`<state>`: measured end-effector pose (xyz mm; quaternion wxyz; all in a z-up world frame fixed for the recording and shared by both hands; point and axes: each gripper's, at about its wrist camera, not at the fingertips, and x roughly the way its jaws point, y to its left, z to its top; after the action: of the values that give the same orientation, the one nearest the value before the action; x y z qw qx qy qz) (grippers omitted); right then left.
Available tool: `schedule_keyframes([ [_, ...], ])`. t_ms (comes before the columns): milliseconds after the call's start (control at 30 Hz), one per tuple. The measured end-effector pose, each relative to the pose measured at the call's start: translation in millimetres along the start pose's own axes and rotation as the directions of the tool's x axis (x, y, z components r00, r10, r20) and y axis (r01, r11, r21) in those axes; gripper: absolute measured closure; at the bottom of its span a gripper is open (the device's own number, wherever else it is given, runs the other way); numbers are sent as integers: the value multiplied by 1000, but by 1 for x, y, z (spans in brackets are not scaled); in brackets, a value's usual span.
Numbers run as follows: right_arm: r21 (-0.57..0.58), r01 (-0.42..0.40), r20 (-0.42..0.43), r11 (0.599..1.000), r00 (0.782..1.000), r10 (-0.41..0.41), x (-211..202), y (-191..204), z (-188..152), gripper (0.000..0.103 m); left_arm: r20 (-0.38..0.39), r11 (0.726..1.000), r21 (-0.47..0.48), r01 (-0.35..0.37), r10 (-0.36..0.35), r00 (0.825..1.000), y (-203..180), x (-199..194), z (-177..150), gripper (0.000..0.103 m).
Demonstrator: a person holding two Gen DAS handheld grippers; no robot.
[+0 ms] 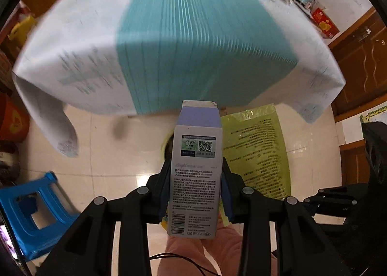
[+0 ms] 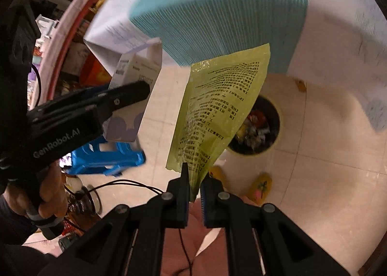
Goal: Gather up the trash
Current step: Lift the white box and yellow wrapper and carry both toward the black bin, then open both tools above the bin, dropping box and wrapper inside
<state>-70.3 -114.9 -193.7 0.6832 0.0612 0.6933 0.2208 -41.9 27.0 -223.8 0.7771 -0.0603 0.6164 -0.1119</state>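
1. Table (image 1: 79,41), draped in a white cloth with a teal ribbed centre panel, fills the upper field in both views. Heavily motion-blurred. Small clutter at its far right corner, not identifiable.
2. Trash bin (image 2: 278,138): round, pale rim, dark liner, mixed wrappers inside. Stands on glossy cream floor tile just beyond the table's near edge. Blue plastic stool (image 1: 36,205) well off to the left.
3. Yellow-green packet (image 2: 217,111): thin crinkled film, black print, flat and limp. Right gripper (image 2: 194,191) pinches its lower corner, jaws nearly closed. It hangs near the bin but partly short of the rim.
4. Carton (image 1: 197,174): rigid grey-and-lilac card box, QR label, flap open at the top. Left gripper (image 1: 196,191) clamps its two side faces, jaws at mid width.
5. Risks, judged: packet gripped by one corner only, so film may slip, or flutter and land outside the rim. Carton is not over the bin; early release drops it on tile.
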Motion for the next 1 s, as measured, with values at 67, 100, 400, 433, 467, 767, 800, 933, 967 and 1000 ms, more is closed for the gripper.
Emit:
schedule_keyframes([
  [67, 5, 13, -28, 1000, 1000, -12, 19, -12, -2, 96, -5, 1000, -12, 17, -17, 1000, -2, 22, -6, 69],
  [100, 10, 16, -41, 1000, 999, -16, 29, -19, -2, 96, -5, 999, -21, 28, -29, 1000, -3, 37, -10, 69],
  [400, 7, 82, -130, 997, 988, -81, 135, -82, 9, 96, -61, 997, -80, -10, 5, 998, 4, 157, -31, 69],
  [433, 5, 89, -139, 996, 986, -88, 147, -89, 12, 96, -66, 996, -87, -22, 16, 998, 6, 171, -32, 69],
  [467, 0, 97, -147, 995, 984, -96, 159, -97, 14, 96, -68, 995, -96, -29, 22, 997, 9, 181, -32, 68],
  [767, -17, 137, -214, 990, 967, -138, 244, -146, 33, 93, -65, 987, -138, -85, 77, 995, 19, 254, -22, 68],
  [800, -23, 140, -214, 990, 966, -142, 249, -147, 35, 92, -66, 986, -139, -90, 81, 994, 21, 256, -23, 66],
  [933, -11, 136, -186, 991, 973, -135, 261, -150, 44, 81, -74, 981, -163, -102, 91, 993, 27, 263, -21, 42],
  [967, 0, 134, -180, 991, 975, -132, 260, -152, 46, 78, -73, 980, -171, -103, 91, 993, 28, 264, -19, 33],
  [1000, 13, 135, -171, 991, 977, -131, 259, -153, 47, 73, -76, 978, -179, -106, 94, 993, 30, 264, -19, 23],
])
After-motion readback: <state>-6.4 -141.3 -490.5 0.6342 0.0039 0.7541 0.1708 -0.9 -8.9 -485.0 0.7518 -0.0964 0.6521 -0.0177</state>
